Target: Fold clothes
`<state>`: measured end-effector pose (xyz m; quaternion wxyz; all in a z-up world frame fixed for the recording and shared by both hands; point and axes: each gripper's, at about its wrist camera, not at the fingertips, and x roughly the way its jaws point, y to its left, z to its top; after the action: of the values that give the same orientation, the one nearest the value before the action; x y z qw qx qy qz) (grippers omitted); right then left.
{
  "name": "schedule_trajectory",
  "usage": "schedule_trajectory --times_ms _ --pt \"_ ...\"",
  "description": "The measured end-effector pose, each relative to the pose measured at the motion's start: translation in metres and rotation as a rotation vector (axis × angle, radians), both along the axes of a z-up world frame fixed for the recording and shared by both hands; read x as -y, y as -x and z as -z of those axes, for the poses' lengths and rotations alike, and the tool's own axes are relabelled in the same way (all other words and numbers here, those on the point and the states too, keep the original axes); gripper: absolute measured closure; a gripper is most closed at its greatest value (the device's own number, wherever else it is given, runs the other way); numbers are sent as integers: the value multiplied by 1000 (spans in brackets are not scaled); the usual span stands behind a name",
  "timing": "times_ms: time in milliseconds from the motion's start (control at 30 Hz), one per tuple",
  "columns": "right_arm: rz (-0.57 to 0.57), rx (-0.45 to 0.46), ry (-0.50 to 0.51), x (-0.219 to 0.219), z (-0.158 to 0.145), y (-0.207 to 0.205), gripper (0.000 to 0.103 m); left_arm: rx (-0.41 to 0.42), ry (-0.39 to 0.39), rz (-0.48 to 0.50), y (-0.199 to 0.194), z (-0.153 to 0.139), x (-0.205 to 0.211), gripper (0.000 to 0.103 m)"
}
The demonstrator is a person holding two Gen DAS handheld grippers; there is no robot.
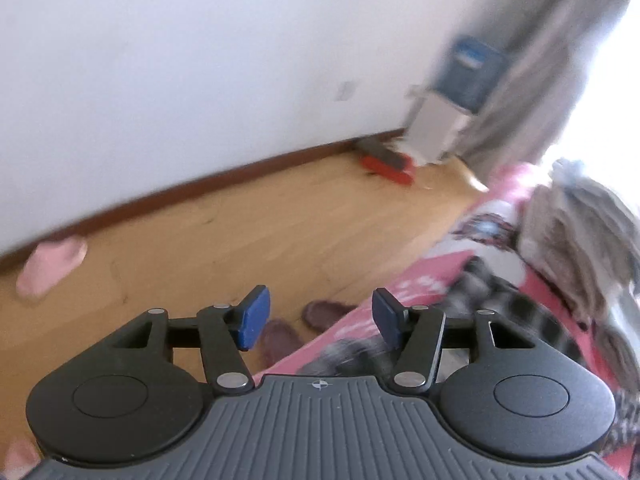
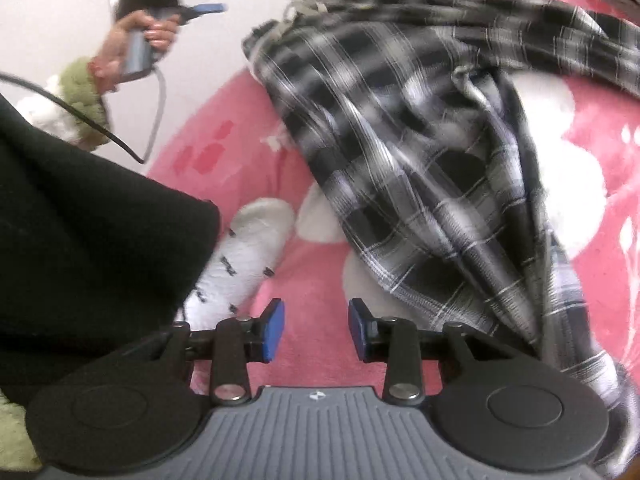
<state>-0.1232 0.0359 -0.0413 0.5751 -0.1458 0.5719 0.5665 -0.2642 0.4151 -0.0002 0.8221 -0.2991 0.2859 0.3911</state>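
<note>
Hovering over the pink blanket [image 2: 312, 280], my right gripper [image 2: 316, 330] gapes, empty. The plaid garment [image 2: 420, 168] lies crumpled just ahead and right, its length running away from me. My left gripper [image 1: 320, 322], wide and empty, points floorward, farther off.

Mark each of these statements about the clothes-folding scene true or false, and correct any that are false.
1. The right gripper has its jaws open and empty. True.
2. The plaid garment is folded into a neat square. False: it lies spread out and rumpled on the pink blanket.
3. The left gripper is clamped on the garment. False: its jaws are open, holding nothing.
4. A white sock lies on the blanket, left of the garment. True.
5. Dark slippers sit on the wooden floor. True.
</note>
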Motion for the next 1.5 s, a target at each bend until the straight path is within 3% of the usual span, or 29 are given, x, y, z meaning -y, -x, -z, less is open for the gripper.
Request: schedule_trajectory --times_ms 167,267,467,500,700,933,1067,1100,1167,1233,1367,1500 --pt "41 38 -25 5 -22 -34 66 -101 -69 307 -94 2 18 39" --pt "77 74 -24 5 -30 -57 66 -157 -85 427 -149 16 17 38" --pt "-15 350 -14 -26 -55 -108 62 -270 -89 542 -219 42 5 34" --pt "-30 396 -12 -32 -59 -116 61 -272 -79 548 -224 45 2 34" --pt "77 464 -172 -101 -64 -189 50 -249 -47 567 -221 58 -8 34" --pt "91 454 -212 -188 -12 -221 49 -237 -62 655 -208 65 -15 36" --pt "57 470 -170 -221 16 -228 49 -230 -82 697 -214 72 -14 49" --pt "56 456 -153 -226 23 -230 50 -223 -86 698 -213 74 -13 51" --pt "30 446 -129 -232 34 -232 67 -203 -88 690 -212 77 -13 57" --pt "14 461 -130 -233 38 -231 92 -181 -108 676 -209 76 -10 63" --pt "41 590 -202 -224 19 -220 95 -127 -165 624 -202 65 -2 70" --pt "117 681 -235 -223 6 -226 95 -50 -188 586 -206 45 -7 71"
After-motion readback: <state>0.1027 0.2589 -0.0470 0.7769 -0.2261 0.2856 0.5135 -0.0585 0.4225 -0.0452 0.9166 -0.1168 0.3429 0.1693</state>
